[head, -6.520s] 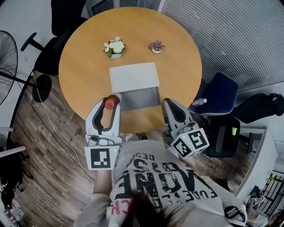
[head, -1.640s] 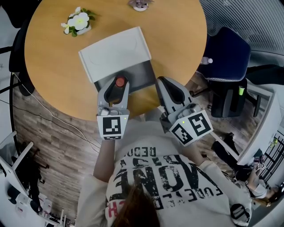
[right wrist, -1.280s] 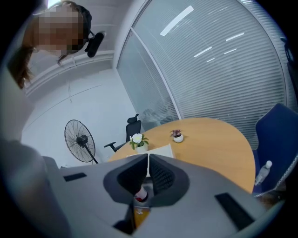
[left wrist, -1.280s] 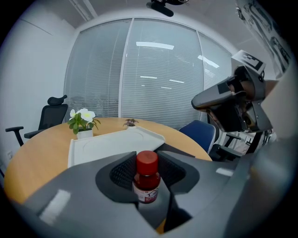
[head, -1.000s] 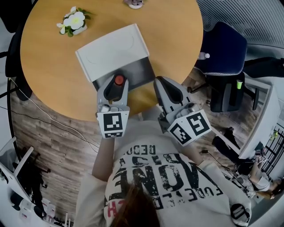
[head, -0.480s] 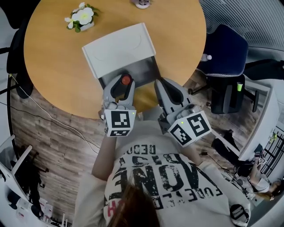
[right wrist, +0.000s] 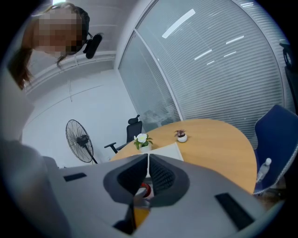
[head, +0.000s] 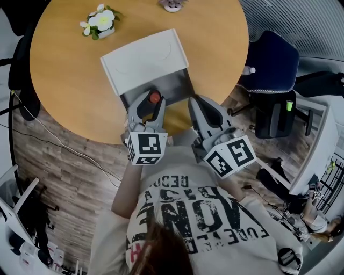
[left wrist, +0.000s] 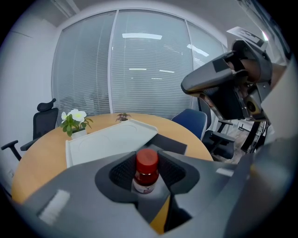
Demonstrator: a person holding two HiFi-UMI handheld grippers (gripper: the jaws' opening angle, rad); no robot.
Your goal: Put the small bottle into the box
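**Round wooden table, three things on it**

We see a white box (head: 145, 56) on the round wooden table (head: 64, 70), its grey part, perhaps the inside, toward six o'clock. From the box, a white-flower pot (head: 101, 21) stands at ten o'clock and a smaller plant pot (head: 172, 5) at one.

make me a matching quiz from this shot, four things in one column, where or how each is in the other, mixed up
1 bottle
2 right gripper
3 white flowers
4 blue chair

A shut, empty
B off the table, to its right in the head view
C on the table, by the far left corner of the box
D between the fingers of the left gripper

Pairs: 1-D, 2-A, 3-C, 4-B
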